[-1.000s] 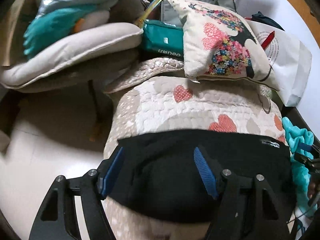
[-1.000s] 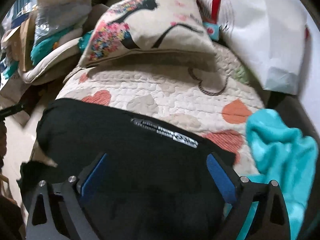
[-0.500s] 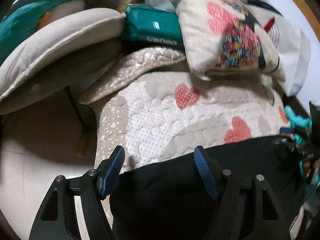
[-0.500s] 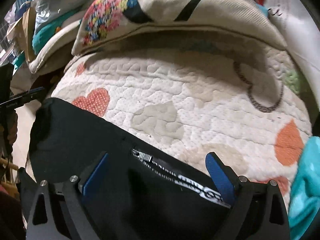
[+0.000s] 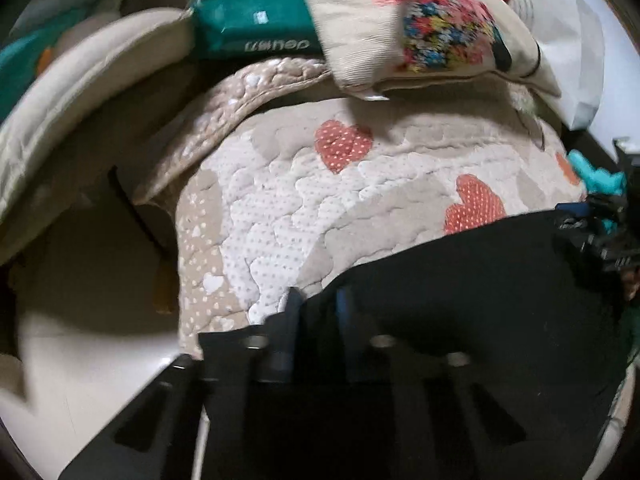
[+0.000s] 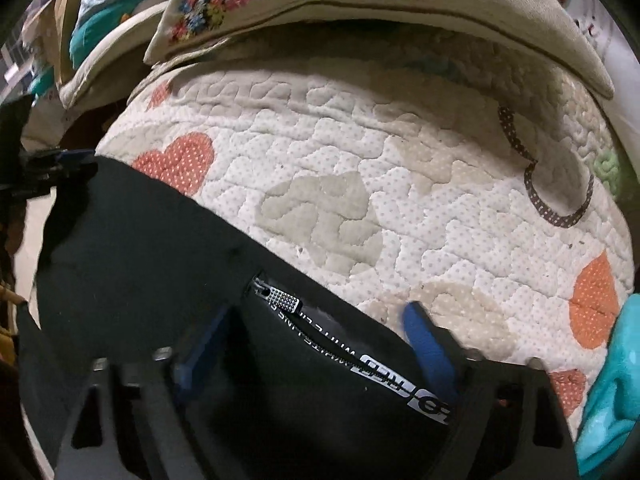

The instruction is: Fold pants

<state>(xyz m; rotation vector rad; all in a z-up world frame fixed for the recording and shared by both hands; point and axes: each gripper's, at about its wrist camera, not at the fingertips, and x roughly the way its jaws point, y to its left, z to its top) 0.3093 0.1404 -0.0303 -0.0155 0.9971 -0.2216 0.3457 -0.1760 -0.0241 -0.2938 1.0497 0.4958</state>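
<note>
The black pants (image 5: 460, 280) lie across the near part of a heart-patterned quilt (image 5: 288, 200). My left gripper (image 5: 316, 304) is shut on their far left edge, a fold of black cloth pinched between its blue pads. In the right wrist view the pants (image 6: 140, 240) show a zipper pull (image 6: 280, 298) and a white printed label. My right gripper (image 6: 316, 336) straddles that edge; its jaws are closing around the cloth and the pads stand apart from it. Each gripper shows at the rim of the other's view.
A flowered cushion (image 5: 420, 20) rests on the quilt's far end, beside a green pack (image 5: 256, 28) and a white bag (image 5: 572, 40). A teal cloth (image 6: 612, 380) lies at the quilt's right edge. The quilt drops off to pale floor (image 5: 80, 320) on the left.
Both grippers sank toward the far edge of the pants. The left jaws went from wide apart to shut on the cloth. The right jaws narrowed around the zipper area.
</note>
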